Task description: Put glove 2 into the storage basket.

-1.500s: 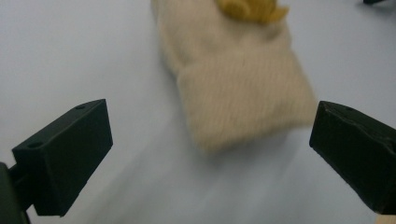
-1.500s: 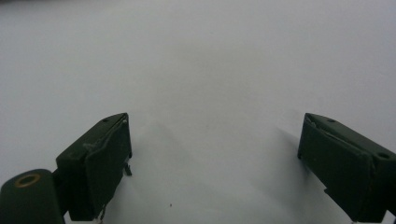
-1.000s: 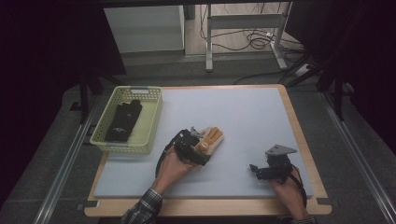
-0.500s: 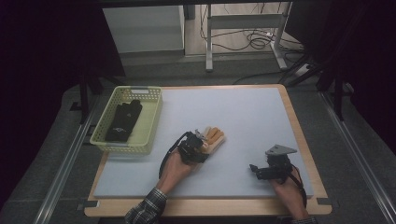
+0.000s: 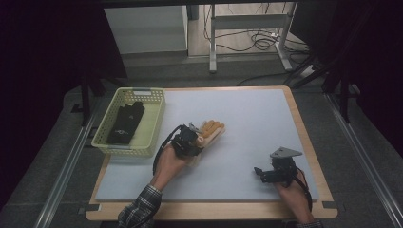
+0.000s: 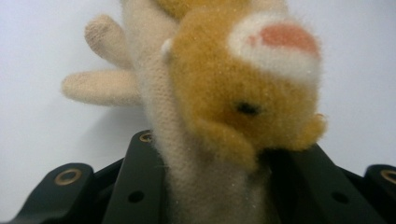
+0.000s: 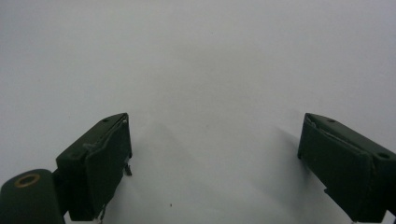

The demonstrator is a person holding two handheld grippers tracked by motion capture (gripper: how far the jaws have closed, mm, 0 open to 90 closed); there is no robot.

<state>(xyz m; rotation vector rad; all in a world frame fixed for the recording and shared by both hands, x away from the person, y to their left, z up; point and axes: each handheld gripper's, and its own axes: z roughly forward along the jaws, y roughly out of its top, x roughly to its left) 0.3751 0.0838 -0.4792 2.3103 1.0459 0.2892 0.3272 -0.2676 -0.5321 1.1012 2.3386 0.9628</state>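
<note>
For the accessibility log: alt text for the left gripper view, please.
A fuzzy orange-and-cream knitted animal glove is clamped between the left gripper's two black jaws, its cream fingers splayed to the left above a pale blue-grey table mat.

The left gripper (image 5: 197, 140) has just been closing, its jaws now clamped on the glove (image 6: 219, 107). The right gripper (image 5: 259, 172) rests low, jaws wide apart.

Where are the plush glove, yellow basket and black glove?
plush glove (image 6: 243, 93): left gripper view, orange furry face.
yellow basket (image 5: 154, 128): high view, right wall.
black glove (image 5: 127, 122): high view, middle of the palm.
</note>
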